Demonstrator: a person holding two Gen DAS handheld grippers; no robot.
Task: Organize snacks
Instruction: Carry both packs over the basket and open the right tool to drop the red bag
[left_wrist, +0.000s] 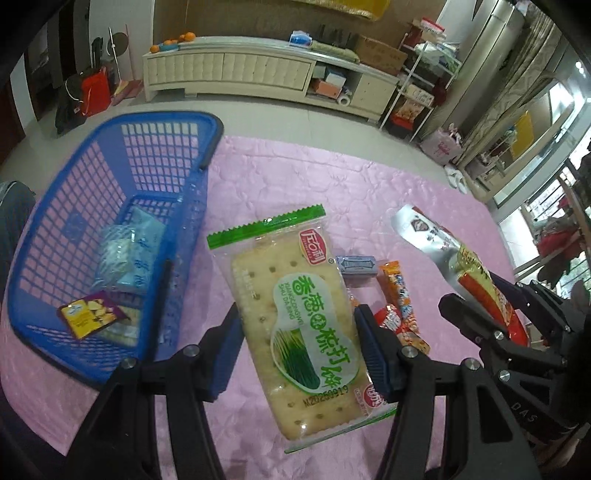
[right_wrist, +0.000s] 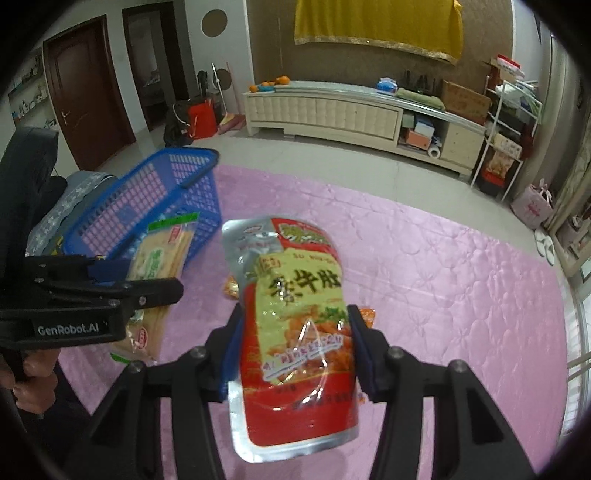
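Both grippers loaded; basket partly filled.

We note the blue plastic lattice basket (left_wrist: 110, 206) at left, already holding small packets. Beside it, the left gripper (left_wrist: 299, 332) clamps the clear green-printed soda cracker pack (left_wrist: 295, 314) by its long edges, and the right gripper (right_wrist: 295, 343) pinches the red-and-yellow foil snack pouch (right_wrist: 295, 321) mid-body, both seemingly bound for the basket.
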